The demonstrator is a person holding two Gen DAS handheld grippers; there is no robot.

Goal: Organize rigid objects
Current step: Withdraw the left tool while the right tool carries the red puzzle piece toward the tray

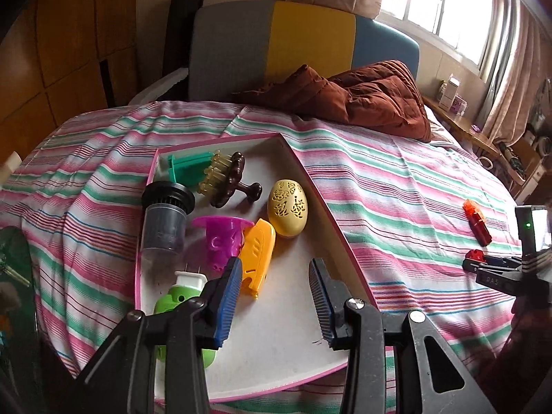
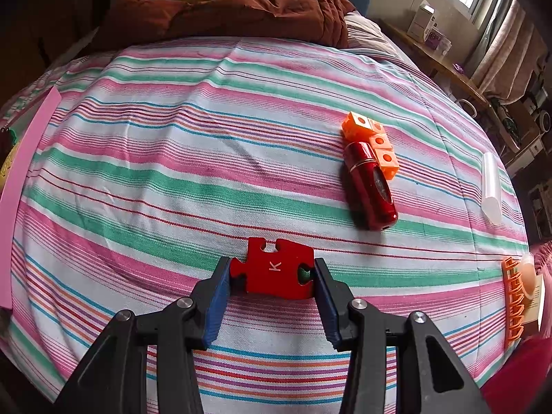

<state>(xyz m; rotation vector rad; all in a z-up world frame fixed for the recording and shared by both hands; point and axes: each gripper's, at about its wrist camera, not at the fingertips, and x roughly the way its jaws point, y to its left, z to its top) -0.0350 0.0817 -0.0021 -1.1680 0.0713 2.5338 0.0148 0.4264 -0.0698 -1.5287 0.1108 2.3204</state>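
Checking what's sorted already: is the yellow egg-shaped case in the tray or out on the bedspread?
In. The yellow egg-shaped case lies on the white floor of the pink-rimmed tray, beside its right wall.

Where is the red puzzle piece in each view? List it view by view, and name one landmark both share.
Left wrist view: the red puzzle piece sits at the far right edge, below the middle, at the tips of the right gripper.
Right wrist view: low centre, clamped between that gripper's two pads.
Shared landmark: the red tube lying beside orange blocks on the striped sheet.

A home bedroom: striped bedsheet (image 1: 379, 179), rumpled brown quilt (image 1: 372, 100), curtained window (image 1: 441, 3), padded headboard (image 1: 303, 45).
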